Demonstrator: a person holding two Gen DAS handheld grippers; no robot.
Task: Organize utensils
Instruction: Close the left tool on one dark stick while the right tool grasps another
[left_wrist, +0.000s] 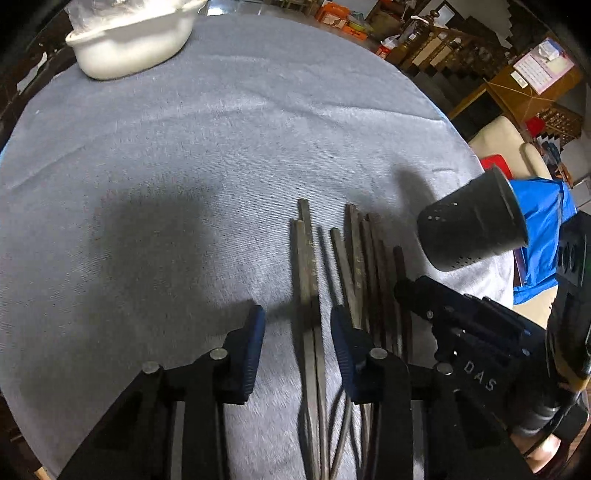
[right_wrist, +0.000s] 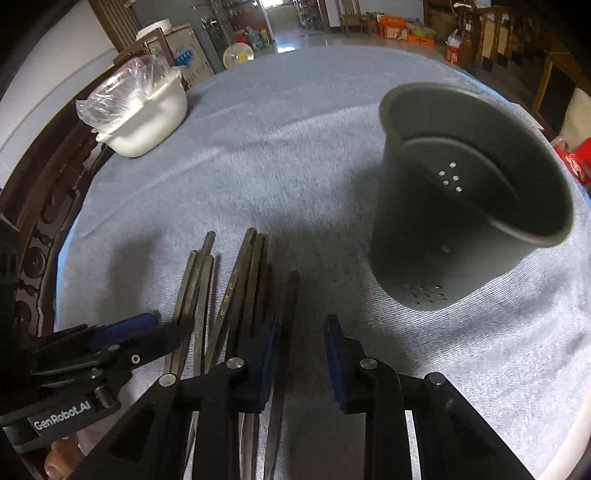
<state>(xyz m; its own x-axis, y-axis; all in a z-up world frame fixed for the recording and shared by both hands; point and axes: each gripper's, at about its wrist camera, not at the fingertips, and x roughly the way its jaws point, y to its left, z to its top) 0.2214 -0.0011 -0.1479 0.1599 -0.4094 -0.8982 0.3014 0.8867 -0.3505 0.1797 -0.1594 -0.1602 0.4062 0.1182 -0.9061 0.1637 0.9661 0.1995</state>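
Several dark chopsticks (left_wrist: 354, 266) lie side by side on the blue-grey cloth (left_wrist: 184, 147), ends pointing away. My left gripper (left_wrist: 297, 325) is open low over the cloth, its jaws either side of the leftmost pair of chopsticks (left_wrist: 308, 273). My right gripper (right_wrist: 300, 332) is open, with one chopstick (right_wrist: 290, 306) between its jaws. The others (right_wrist: 236, 288) lie to its left. A dark perforated utensil cup (right_wrist: 465, 195) stands upright on the cloth ahead and right of the right gripper. It also shows in the left wrist view (left_wrist: 472, 225).
A white bowl (right_wrist: 147, 118) with clear plastic wrap sits at the far left of the table; it also shows in the left wrist view (left_wrist: 133, 40). The right gripper body (left_wrist: 480, 347) is close beside the left one. A blue bag (left_wrist: 543, 229) lies past the table's right edge.
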